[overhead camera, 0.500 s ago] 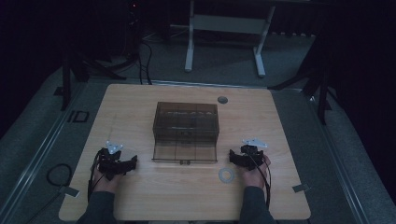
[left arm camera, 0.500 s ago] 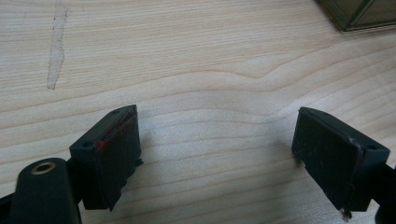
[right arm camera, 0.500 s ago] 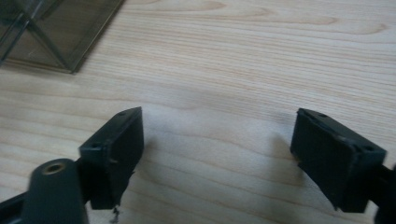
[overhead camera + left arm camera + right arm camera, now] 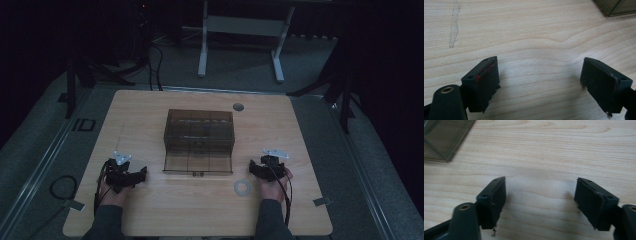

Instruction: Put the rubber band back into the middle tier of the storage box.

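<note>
A see-through brown plastic box [image 4: 199, 142] stands in the middle of the wooden table [image 4: 150, 110], with its front flap lying flat toward me. My left gripper [image 4: 129, 175] rests low at the box's front left, held in a hand. Its jaws stand wide apart over bare wood [image 4: 539, 67], and the box corner [image 4: 616, 7] shows at the upper right. At the box's front right, my right gripper [image 4: 262, 169] is also open [image 4: 541, 185], nothing between its pads, with the box [image 4: 444, 137] at the upper left. A pale flat ring [image 4: 243, 187] lies just left of the right hand.
A round grey grommet [image 4: 238, 106] sits behind the box. Small tape strips lie at the front left [image 4: 75, 205] and front right [image 4: 322, 201] corners. A pale streak [image 4: 454, 25] marks the wood. A white table frame [image 4: 240, 30] stands on the dark floor beyond.
</note>
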The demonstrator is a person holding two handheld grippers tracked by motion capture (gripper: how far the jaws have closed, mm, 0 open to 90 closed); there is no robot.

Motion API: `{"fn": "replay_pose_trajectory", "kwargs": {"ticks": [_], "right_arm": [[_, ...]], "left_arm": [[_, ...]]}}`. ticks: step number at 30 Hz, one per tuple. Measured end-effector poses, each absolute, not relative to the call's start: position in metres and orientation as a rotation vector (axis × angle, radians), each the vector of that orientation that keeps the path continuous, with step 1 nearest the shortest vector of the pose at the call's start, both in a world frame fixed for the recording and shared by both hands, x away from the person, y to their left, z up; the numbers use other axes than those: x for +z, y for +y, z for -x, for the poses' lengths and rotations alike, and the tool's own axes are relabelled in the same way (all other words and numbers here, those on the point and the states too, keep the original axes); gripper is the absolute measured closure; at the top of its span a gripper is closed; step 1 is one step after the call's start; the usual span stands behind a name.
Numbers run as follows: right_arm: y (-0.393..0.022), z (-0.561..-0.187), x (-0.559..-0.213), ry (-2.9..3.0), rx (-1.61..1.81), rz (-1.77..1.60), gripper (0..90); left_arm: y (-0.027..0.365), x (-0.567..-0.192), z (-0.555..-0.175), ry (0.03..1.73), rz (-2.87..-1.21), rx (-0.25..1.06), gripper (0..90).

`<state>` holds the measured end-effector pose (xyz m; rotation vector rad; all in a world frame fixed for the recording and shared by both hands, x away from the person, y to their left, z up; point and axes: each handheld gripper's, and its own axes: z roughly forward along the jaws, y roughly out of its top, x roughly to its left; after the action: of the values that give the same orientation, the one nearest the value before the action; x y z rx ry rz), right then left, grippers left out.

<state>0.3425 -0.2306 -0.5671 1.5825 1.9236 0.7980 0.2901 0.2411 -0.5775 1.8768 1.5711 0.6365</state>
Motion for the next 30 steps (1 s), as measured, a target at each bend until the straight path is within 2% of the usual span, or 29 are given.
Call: {"fn": "replay_pose_trajectory", "kwargs": {"ticks": [13,18,26,30], "right_arm": [[-0.234,-0.332,-0.558,1.951,0.77,-1.615,39.5],[-0.233,-0.329,-0.552,2.019,0.743,-1.599,48.8],[-0.229,-0.326,-0.545,2.076,0.744,-1.581,54.3],[-0.227,-0.326,-0.539,2.119,0.754,-1.595,60.6]], "left_arm": [[0.241,-0.577,-0.29,1.571,-1.877,0.637,15.3],[0.241,-0.577,-0.29,1.571,-1.877,0.637,15.3],[0.241,-0.578,-0.29,1.571,-1.876,0.637,15.3],[0.241,-0.577,-0.29,1.571,-1.876,0.637,15.3]]}}
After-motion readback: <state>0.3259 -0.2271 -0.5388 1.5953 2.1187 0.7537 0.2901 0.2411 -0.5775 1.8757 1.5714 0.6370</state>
